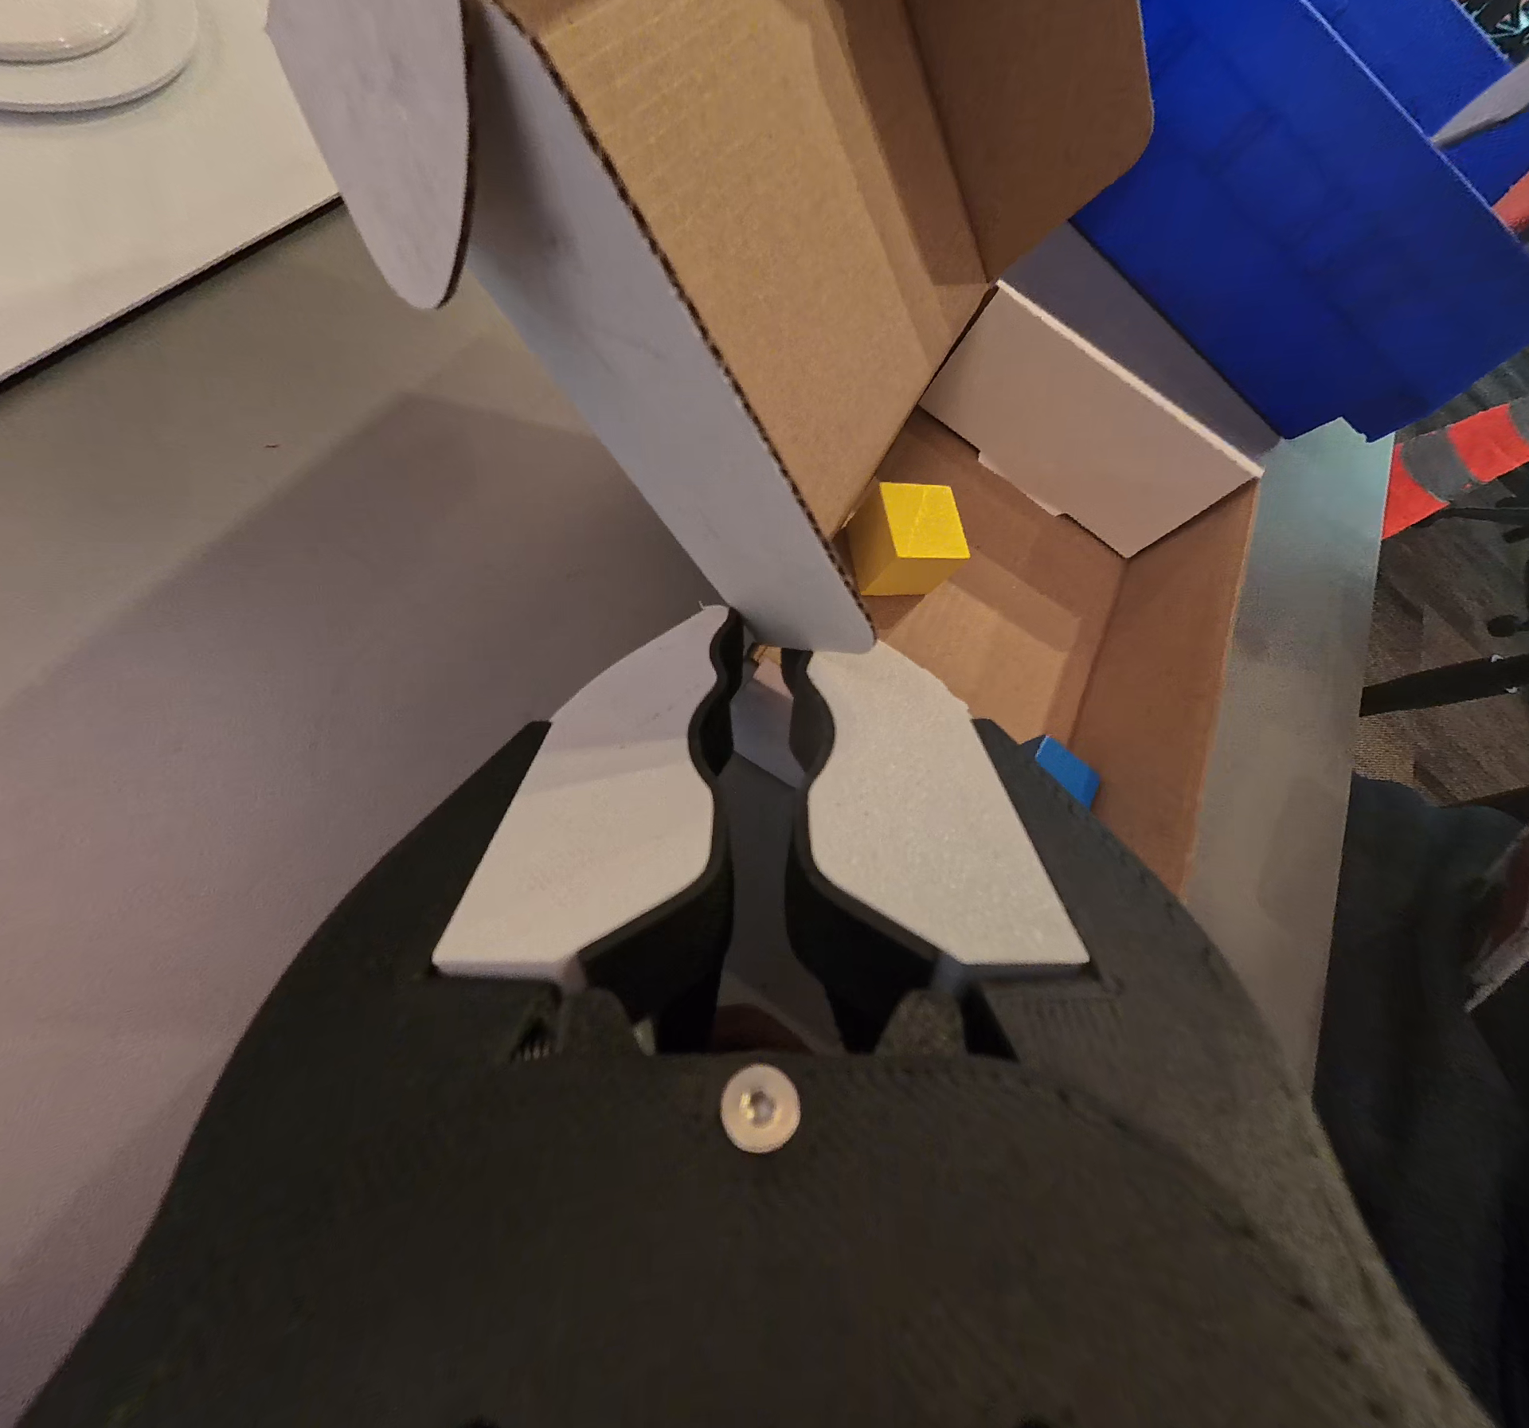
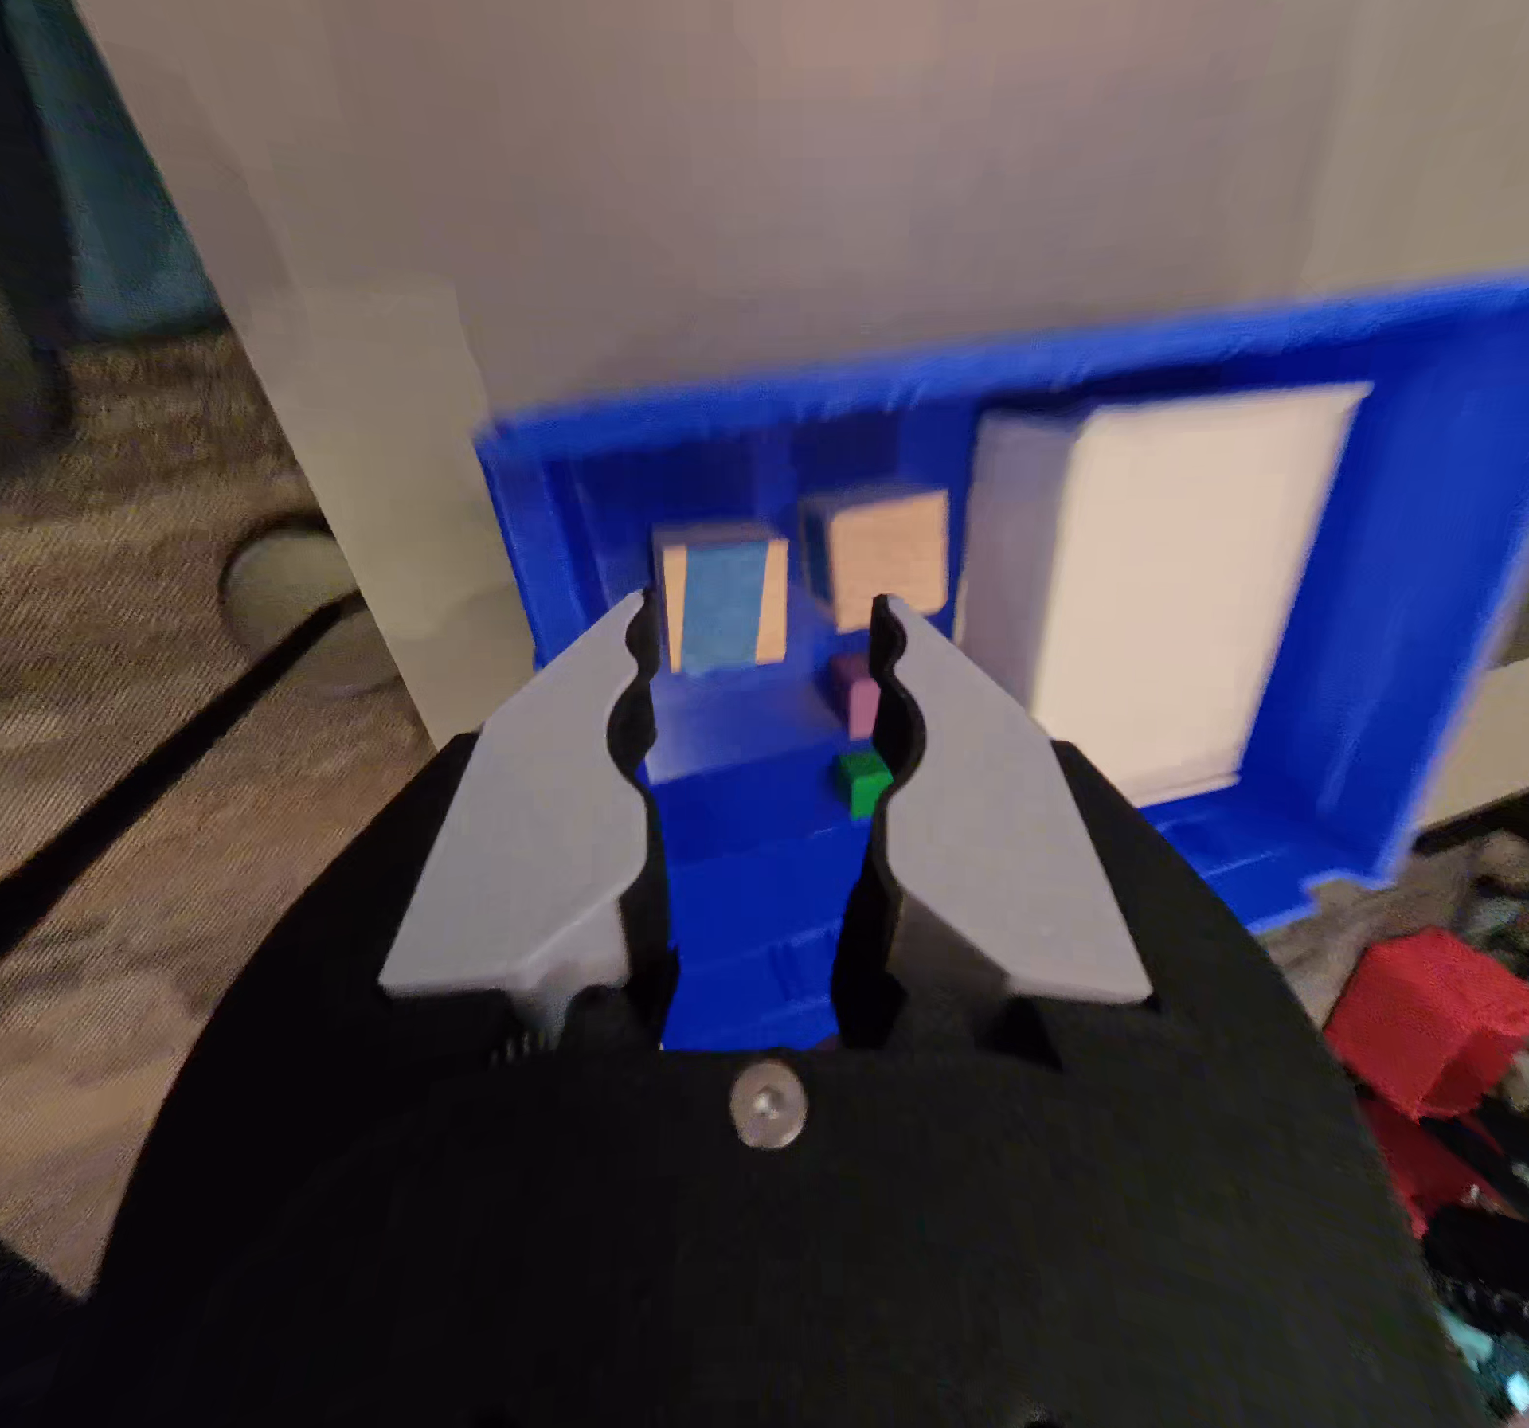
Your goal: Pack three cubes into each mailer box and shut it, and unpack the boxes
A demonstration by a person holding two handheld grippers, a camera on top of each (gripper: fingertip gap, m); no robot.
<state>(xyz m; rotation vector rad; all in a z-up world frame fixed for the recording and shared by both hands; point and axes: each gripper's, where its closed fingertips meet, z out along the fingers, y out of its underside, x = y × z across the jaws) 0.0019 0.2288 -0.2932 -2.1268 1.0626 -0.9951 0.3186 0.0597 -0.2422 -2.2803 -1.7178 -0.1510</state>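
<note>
Nearest the lens in the left wrist view, the left gripper (image 1: 765, 648) has its two grey fingers (image 1: 604, 809) drawn close together, with only a thin gap between the black wavy pads. The tips pinch the front wall of the mailer box (image 1: 1158, 693) where the lower corner of the lid (image 1: 662, 362) comes down to it. To the left lies the bare grey table (image 1: 207, 643), and at the far upper left sits a white rounded base (image 1: 74, 6) on a paler sheet. The lid stands raised and tilted, white outside and brown inside, with a rounded side flap (image 1: 372, 89) hanging at its left. Under it the box is open: a yellow cube (image 1: 906, 540) rests on the cardboard floor just beside the lid's edge, and a blue cube (image 1: 1067, 768) peeks out just past the right finger, near the box's right wall. A white folded panel (image 1: 1092, 437) closes the far end. Beyond it, to the upper right, stands a blue bin (image 1: 1291, 230).

In the right wrist view, which is blurred, the right gripper (image 2: 761, 615) hangs with its fingers (image 2: 538, 809) clearly apart and nothing between them, above the blue bin (image 2: 1406, 643). Carpet (image 2: 124, 643) shows at the left. Inside the bin, from left to right, are a tan block with a blue face (image 2: 720, 602), a second tan block (image 2: 885, 552), a purple cube (image 2: 856, 693), a green cube (image 2: 860, 780) and a shut white box (image 2: 1158, 586). Something red (image 2: 1431, 1024) lies at the lower right.
</note>
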